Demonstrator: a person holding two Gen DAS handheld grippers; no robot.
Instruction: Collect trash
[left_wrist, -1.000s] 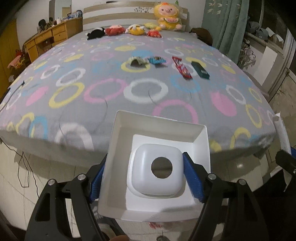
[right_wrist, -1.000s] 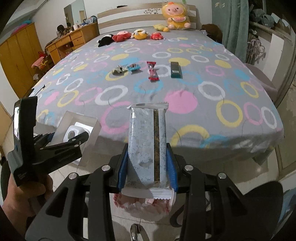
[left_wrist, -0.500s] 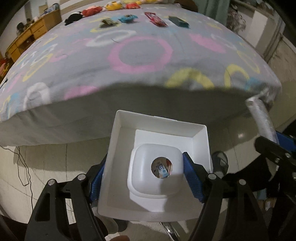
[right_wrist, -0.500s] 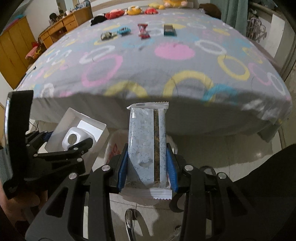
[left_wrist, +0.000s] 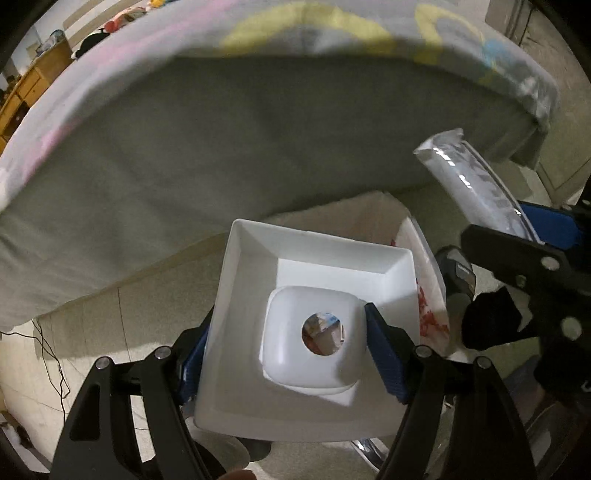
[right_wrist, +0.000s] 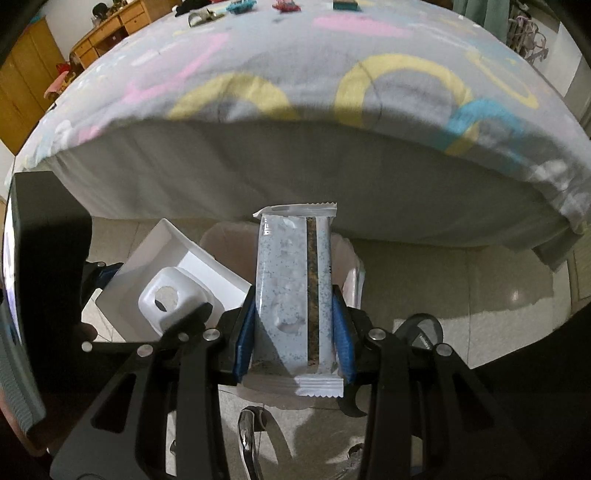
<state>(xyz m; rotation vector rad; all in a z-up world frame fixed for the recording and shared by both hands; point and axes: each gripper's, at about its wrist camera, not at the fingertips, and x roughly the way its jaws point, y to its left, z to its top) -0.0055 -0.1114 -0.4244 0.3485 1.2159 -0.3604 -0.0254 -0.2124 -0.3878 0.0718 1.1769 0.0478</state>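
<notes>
My left gripper (left_wrist: 291, 339) is shut on a white square bin lid (left_wrist: 295, 280) with a raised knob and round hole, held above the floor beside the bed. The lid also shows in the right wrist view (right_wrist: 173, 288). My right gripper (right_wrist: 293, 332) is shut on a pale speckled snack wrapper (right_wrist: 291, 291), upright over the open white trash bin (right_wrist: 347, 258). The wrapper (left_wrist: 476, 192) and the bin's bag (left_wrist: 424, 295) show at the right of the left wrist view. Several wrappers (right_wrist: 284, 4) lie far back on the bed.
The bed with its ringed grey cover (right_wrist: 295, 92) fills the space ahead, its edge overhanging. Tiled floor (right_wrist: 461, 280) lies below. A wooden dresser (right_wrist: 110, 22) stands at the far left. A cable (left_wrist: 51, 362) trails on the floor at the left.
Both grippers have dropped lower and closer to the bed's edge. The wrapper now hangs over the open bin, and the lid sits beside it. Both grips are unchanged.
</notes>
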